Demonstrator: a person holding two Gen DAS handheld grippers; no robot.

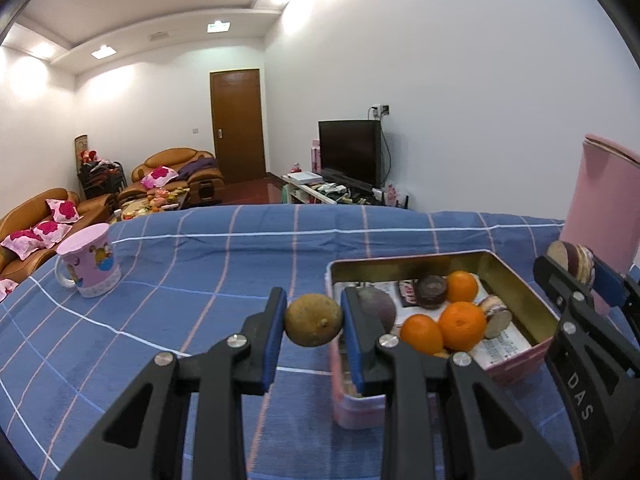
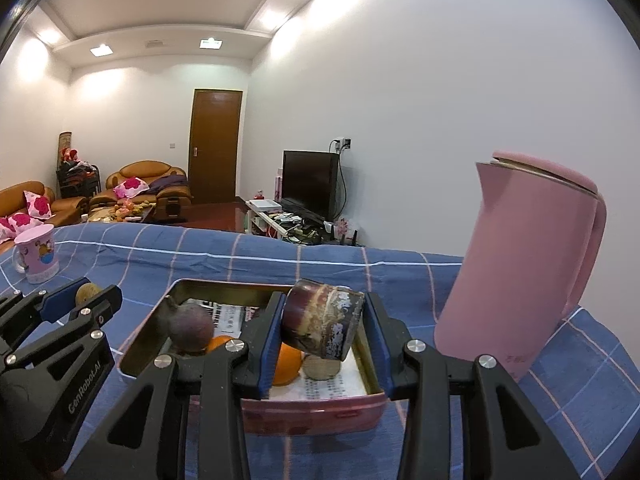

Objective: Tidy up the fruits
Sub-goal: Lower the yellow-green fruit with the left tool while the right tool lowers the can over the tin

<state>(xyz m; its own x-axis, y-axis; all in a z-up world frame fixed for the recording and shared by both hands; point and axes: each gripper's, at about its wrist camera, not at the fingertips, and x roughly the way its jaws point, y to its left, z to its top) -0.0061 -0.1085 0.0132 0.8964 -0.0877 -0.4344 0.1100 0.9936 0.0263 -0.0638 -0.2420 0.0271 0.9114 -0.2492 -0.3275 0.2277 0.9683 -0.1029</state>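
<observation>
- Scanning from the left, we find a pink cartoon mug (image 1: 89, 266) standing upright near the left edge of the blue checked tablecloth (image 1: 192, 280), well apart from everything else.
- We see the left gripper (image 1: 314, 320) held above the cloth just left of the tin's left wall, its blue pads (image 1: 273, 334) closed tight on a small brownish-yellow round fruit (image 1: 314, 319), which hangs clear of the cloth.
- We see the open pink tin (image 1: 516, 294) toward the right side of the cloth, lined with printed paper; inside lie three oranges (image 1: 462, 325), a dark purple round fruit (image 1: 378, 308) against the left wall, a dark cut piece at the middle and another cut piece (image 1: 496, 316) beside the oranges near the right wall.
- We see the right gripper (image 2: 324, 330) over the tin's near right part, its jaws pressed closed on a short purple-brown sugarcane section (image 2: 322, 328), which tilts slightly and sits above the fruit in the tin, clear of the tin's rim.
- We end at a tall pink kettle (image 2: 524, 264) with its lid on, standing by the right edge of the cloth, just beside the tin.
</observation>
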